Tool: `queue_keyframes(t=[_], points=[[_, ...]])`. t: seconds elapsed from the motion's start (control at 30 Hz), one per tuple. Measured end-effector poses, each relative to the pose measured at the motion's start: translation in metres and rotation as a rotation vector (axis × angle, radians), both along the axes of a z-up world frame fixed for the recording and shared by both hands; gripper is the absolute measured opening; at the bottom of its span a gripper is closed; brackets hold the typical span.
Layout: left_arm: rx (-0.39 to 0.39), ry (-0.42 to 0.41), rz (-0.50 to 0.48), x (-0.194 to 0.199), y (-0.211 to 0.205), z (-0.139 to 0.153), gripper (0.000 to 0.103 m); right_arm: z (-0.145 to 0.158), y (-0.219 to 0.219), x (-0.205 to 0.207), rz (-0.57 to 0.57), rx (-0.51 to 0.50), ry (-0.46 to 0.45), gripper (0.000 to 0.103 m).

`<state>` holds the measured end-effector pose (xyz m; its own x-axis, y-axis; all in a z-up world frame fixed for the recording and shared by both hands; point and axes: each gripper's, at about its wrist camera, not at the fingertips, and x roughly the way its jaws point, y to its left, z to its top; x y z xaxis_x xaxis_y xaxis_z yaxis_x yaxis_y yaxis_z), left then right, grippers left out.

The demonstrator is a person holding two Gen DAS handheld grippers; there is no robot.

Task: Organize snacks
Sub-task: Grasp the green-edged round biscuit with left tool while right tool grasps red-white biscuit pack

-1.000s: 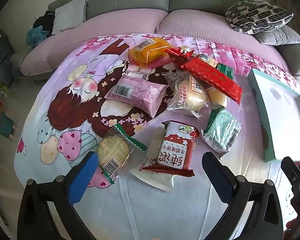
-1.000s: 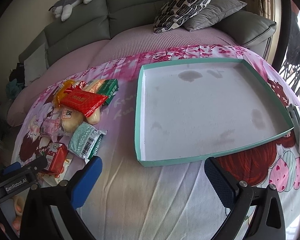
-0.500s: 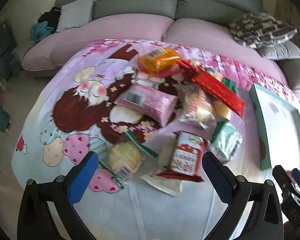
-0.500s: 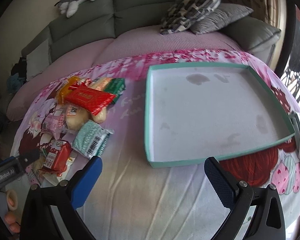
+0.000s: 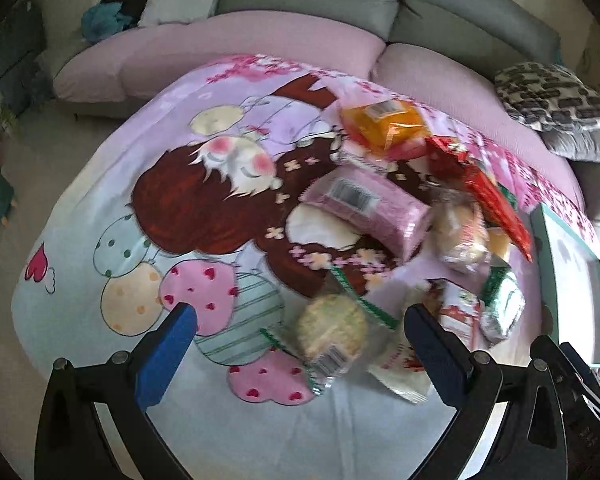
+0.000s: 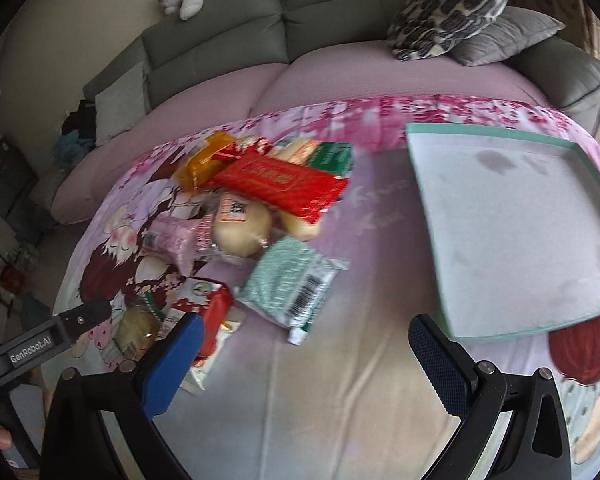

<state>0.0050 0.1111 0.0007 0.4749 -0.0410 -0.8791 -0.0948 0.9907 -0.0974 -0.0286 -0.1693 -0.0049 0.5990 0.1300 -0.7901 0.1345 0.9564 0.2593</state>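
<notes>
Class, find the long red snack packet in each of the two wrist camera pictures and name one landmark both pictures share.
Left wrist view: the long red snack packet lies at the right, slanting down toward the teal tray.
Right wrist view: the long red snack packet sits centre-left, on top of the pile.
Shared landmark: the orange packet beside its far end.

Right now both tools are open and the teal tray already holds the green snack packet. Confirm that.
Not quite. Both tools, left and right, are open, but the teal tray holds nothing. The right wrist view shows the green snack packet lying on the cloth beside it.
</notes>
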Motion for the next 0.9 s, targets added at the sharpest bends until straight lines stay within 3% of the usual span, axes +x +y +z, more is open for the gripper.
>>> queue_keyframes(t=[0.1,0.23,0.37,0.57,0.8,0.9], points=[[-0.018,0.025,0.009,0.002,0.010,-0.006,0.103,-0.003,0.008,0.004,0.025,0.036,-0.003,0.103],[0.023,0.048,-0.001,0.003,0.010,-0.010,0.103,-0.002,0.020,0.009,0.070,0.044,-0.010,0.103],[-0.012,0.071,-0.036,0.006,0.006,-0.015,0.103,0.002,0.027,0.011,0.091,0.026,-0.034,0.103],[-0.001,0.117,-0.064,0.012,0.001,-0.030,0.103,-0.003,0.029,0.021,0.084,0.057,0.003,0.102],[0.075,0.139,-0.103,0.021,-0.009,-0.040,0.103,0.009,0.040,0.038,0.105,0.033,0.012,0.098],[0.074,0.140,-0.123,0.027,-0.013,-0.043,0.102,0.009,0.048,0.046,0.125,0.041,0.029,0.089]])
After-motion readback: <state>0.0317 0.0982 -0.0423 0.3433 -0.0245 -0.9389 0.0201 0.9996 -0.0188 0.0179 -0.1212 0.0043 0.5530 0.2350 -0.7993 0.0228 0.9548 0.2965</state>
